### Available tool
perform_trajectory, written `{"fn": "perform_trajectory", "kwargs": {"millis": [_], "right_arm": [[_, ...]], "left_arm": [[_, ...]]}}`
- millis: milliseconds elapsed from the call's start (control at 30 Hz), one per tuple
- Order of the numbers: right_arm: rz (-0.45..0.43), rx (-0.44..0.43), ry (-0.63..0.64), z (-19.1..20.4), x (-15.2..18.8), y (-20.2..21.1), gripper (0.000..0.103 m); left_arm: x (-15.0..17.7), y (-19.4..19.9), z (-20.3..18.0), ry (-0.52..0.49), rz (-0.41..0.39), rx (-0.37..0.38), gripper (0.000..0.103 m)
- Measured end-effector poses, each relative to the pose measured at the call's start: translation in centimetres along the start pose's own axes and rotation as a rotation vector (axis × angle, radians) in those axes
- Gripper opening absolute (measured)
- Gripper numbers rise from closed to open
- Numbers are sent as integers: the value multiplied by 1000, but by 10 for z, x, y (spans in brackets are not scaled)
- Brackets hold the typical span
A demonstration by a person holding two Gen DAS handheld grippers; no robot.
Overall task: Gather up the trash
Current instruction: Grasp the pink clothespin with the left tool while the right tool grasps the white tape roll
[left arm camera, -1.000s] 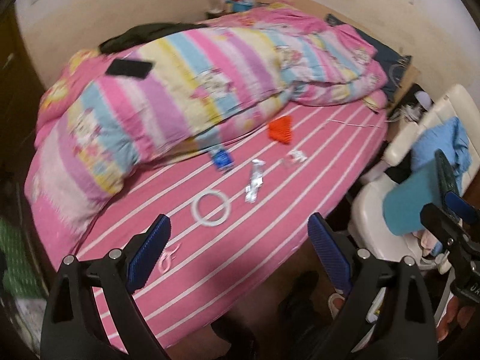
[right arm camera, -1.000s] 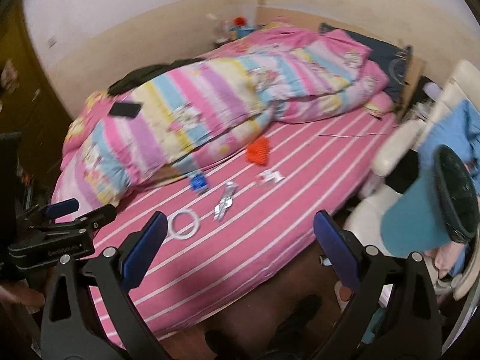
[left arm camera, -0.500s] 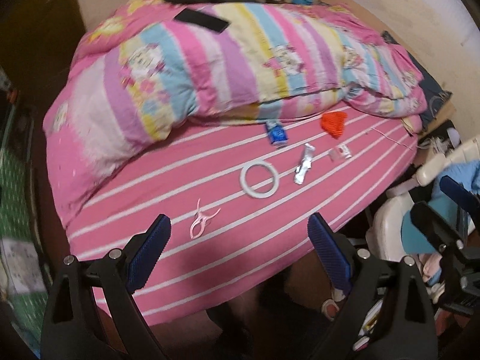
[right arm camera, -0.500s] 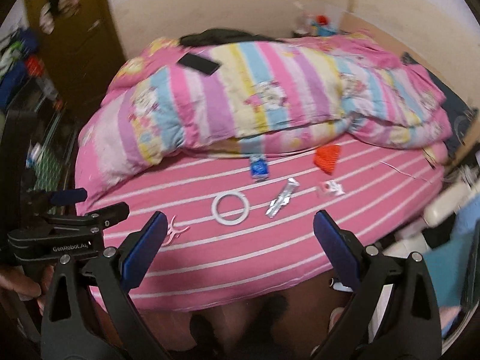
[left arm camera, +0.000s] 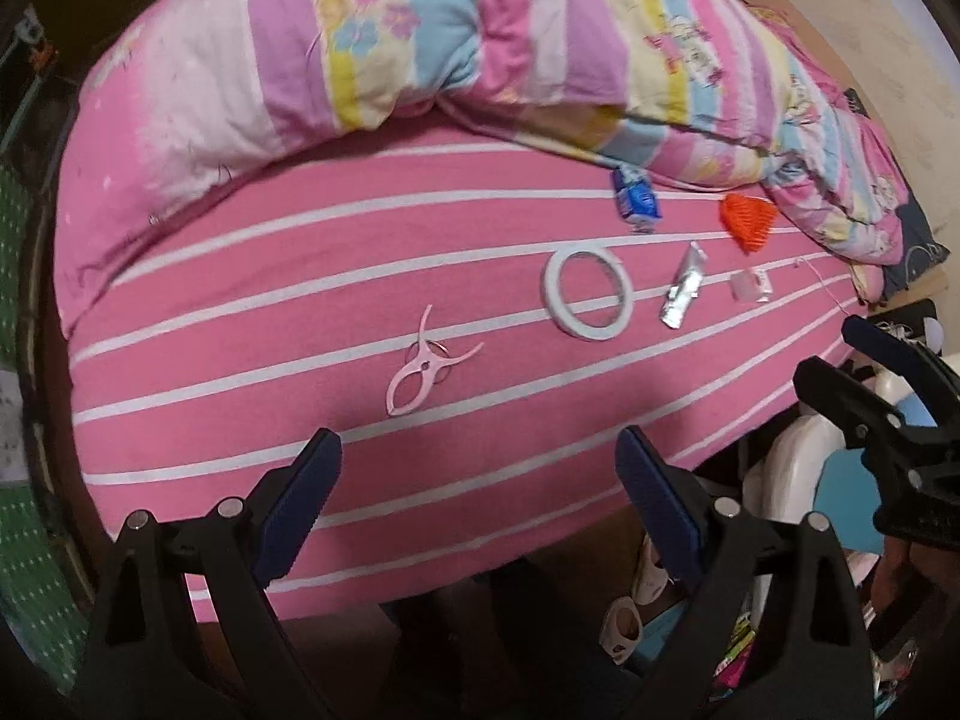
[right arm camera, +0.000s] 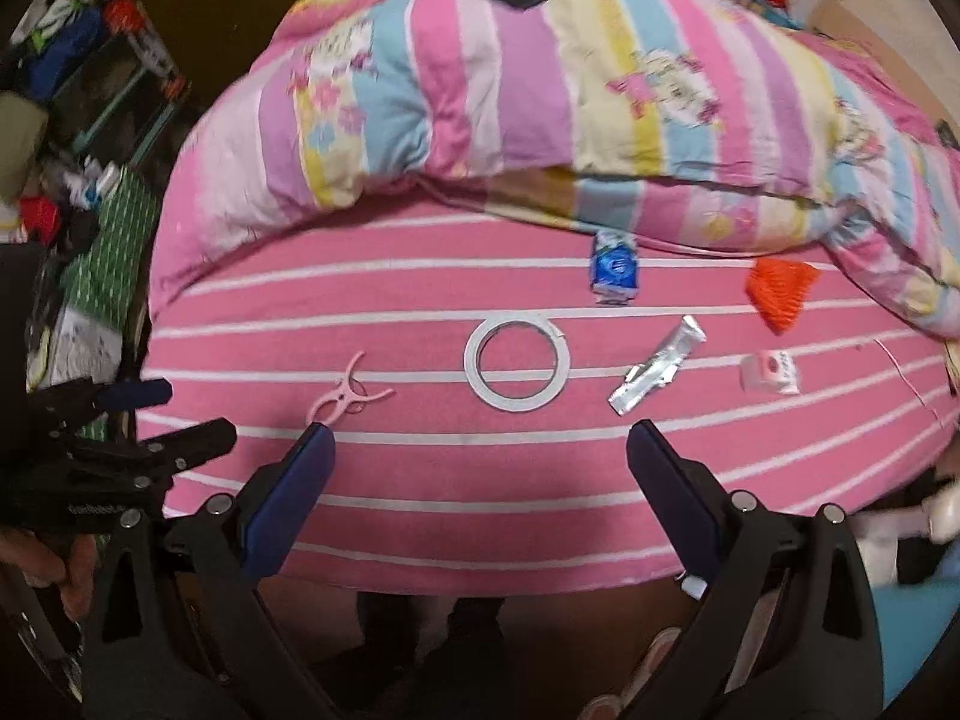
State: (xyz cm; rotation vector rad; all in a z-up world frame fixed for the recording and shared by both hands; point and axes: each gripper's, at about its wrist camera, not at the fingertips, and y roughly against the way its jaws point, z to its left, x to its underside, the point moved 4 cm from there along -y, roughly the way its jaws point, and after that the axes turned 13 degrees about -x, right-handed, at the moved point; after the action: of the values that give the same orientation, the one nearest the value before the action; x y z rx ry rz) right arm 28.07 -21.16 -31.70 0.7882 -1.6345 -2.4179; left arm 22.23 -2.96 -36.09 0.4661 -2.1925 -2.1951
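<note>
1. my left gripper [left arm camera: 474, 468] is spread wide, nothing between its blue pads, over the near edge of the pink striped sheet [left arm camera: 300, 276].
2. my right gripper [right arm camera: 480, 462] is equally wide and empty.
3. ahead of the left tongs lies a pink clothes peg [left arm camera: 423, 369]; beyond the right tongs, a white tape ring [right arm camera: 516, 363].
4. right of the ring: a silver wrapper [right arm camera: 657, 372], a small pink-white packet [right arm camera: 771, 372], an orange scrap [right arm camera: 780, 291].
5. a blue wrapper [right arm camera: 613, 267] sits beyond the ring, at the quilt [right arm camera: 480, 78] edge.
</note>
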Motion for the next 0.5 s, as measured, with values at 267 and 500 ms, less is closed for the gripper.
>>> {"fn": "perform_trajectory", "kwargs": {"millis": [267,500], "right_arm": [[75,-30,77,-30,-7,-94,93],[144,-50,113,-56,-1,-178,87]], "left_arm": [[-14,-83,6,12,35,-19,90],[-13,-161,0,-36,64,-22,76]]}}
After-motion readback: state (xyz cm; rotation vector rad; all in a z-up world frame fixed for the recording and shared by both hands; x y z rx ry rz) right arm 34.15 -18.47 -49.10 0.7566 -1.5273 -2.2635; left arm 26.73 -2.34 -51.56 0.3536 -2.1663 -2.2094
